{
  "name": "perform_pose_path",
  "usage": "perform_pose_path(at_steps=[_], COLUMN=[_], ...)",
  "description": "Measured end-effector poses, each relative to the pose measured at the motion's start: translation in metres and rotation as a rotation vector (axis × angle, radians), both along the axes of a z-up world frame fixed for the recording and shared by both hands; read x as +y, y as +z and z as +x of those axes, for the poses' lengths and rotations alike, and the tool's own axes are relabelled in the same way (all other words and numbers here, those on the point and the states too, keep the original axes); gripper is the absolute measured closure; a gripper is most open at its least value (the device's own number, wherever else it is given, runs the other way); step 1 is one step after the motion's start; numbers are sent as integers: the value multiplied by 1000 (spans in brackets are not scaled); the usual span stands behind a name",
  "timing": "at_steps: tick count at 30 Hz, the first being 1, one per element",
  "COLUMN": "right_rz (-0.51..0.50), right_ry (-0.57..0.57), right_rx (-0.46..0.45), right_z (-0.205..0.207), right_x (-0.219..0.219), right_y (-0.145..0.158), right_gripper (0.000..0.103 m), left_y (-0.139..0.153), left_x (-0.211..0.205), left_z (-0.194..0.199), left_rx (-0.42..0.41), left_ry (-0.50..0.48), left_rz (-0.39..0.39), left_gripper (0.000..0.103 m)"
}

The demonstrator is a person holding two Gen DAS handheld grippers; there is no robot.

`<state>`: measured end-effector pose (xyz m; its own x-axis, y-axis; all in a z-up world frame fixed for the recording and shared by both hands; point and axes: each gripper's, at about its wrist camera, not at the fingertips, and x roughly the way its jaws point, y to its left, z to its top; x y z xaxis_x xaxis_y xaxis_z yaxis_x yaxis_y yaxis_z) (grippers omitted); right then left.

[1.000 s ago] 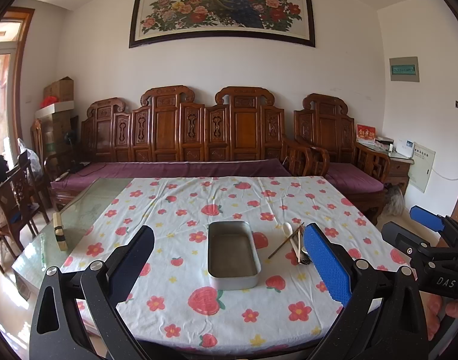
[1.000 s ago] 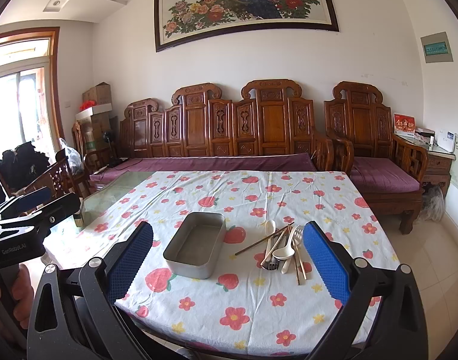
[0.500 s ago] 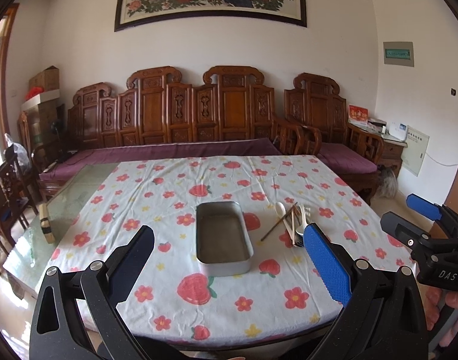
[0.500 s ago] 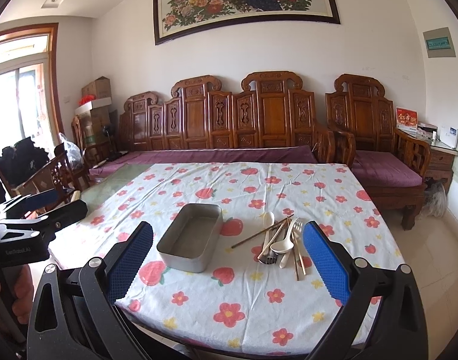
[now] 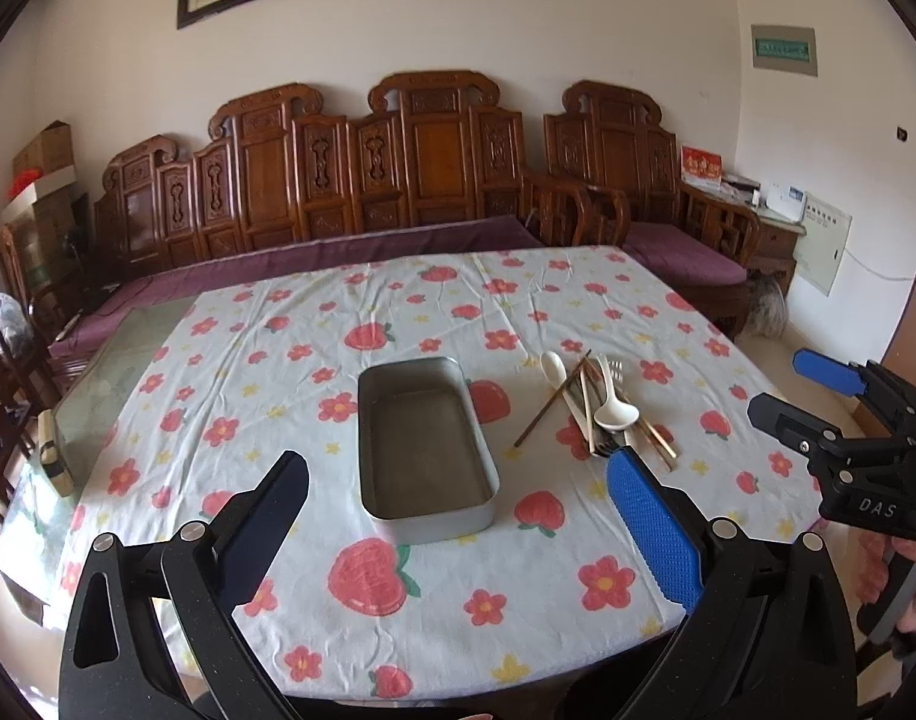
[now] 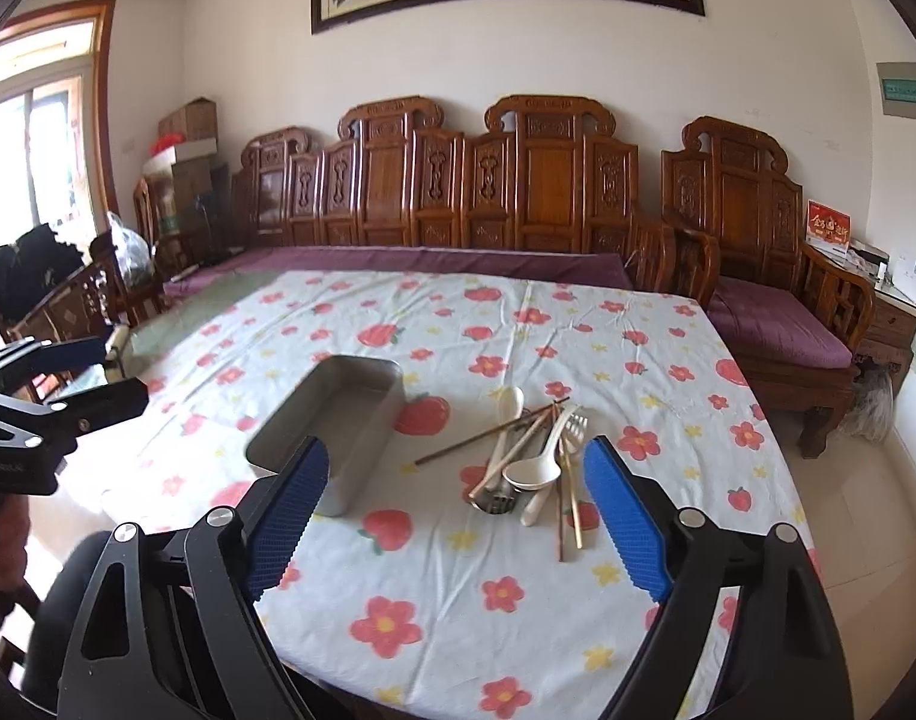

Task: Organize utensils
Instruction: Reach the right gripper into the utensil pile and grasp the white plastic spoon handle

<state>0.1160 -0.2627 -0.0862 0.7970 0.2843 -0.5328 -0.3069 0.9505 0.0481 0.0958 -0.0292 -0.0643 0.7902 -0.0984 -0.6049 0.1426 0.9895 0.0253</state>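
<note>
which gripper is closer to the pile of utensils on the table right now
Right. The right gripper points at the utensil pile, which lies just ahead between its empty, closing jaws. The left gripper faces the metal tray, with the pile off beyond its right finger.

Matt metal tray (image 5: 425,450), cotton-looking tablecloth (image 5: 398,594), glossy wooden bench (image 5: 362,180)

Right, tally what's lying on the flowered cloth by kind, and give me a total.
Metal tray: 1
White spoons: 2
Forks: 2 (one white, one metal)
Chopsticks: 4, as far as the overlapping pile lets me count
Total: 9
</note>
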Motion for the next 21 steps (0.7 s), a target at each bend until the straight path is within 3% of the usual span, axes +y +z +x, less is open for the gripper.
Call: perform_pose_path(at_steps=[9, 15, 21], right_rz=[-48, -48, -42], right_ry=[-7, -20, 64], right_rx=[108, 183, 225], right_z=[62, 99, 134], right_x=[-24, -41, -42], right_y=[-43, -72, -101], right_gripper=[29, 39, 46], left_y=[-42, -60, -66], left_x=[-21, -43, -63], left_z=[53, 79, 100], left_rx=[139, 172, 169], left_ry=[-97, -140, -167], left_rz=[1, 12, 23], left_gripper=[6, 6, 6])
